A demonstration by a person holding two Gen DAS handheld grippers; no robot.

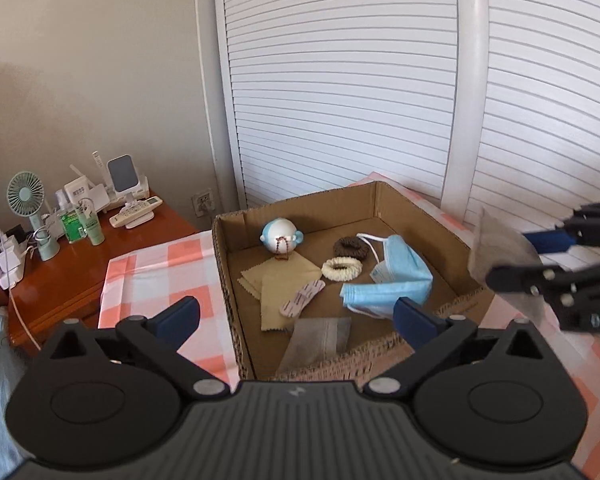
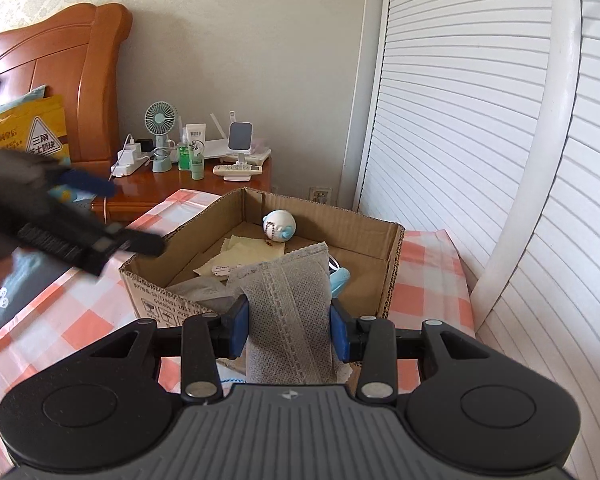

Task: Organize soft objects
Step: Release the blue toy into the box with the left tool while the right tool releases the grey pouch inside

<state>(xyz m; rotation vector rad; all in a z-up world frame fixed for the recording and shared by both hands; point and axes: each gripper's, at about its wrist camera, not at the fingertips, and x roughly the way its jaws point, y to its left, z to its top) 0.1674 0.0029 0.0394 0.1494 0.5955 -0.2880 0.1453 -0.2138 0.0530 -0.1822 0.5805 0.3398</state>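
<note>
1. My right tongs (image 2: 288, 332) squeeze a gray mesh pouch (image 2: 296, 316) between the two blue pads (image 2: 239, 330). The pouch stands up tall in front of the near wall of the cardboard box (image 2: 156, 300).
2. My left tongs (image 1: 296, 316) are spread wide and hold nothing. They hang over the near edge of the box, above another gray pouch (image 1: 320, 340) that lies flat inside.
3. In the box I see a blue face mask (image 1: 396, 280), a white hair tie (image 1: 342, 269), a brown hair tie (image 1: 350, 246), tan cloths (image 1: 280, 284), a pink strip (image 1: 303, 298) and a little round blue and white toy (image 1: 281, 234).
4. The box has four low walls and an open top. It sits on a pink and white checked cloth (image 1: 156, 276).
5. The white slatted door (image 2: 460, 120) is close on my right side. The wooden night table (image 2: 188, 186) is just past the far left corner of the box, so there is most room over the checked cloth on the left.
6. The box's near wall has black printed marks, but I cannot read them.
7. A yellow bag (image 2: 28, 132) by the headboard has Chinese writing and a triangle sign.
8. The green bottle (image 1: 74, 226) has a label too small to read.
</note>
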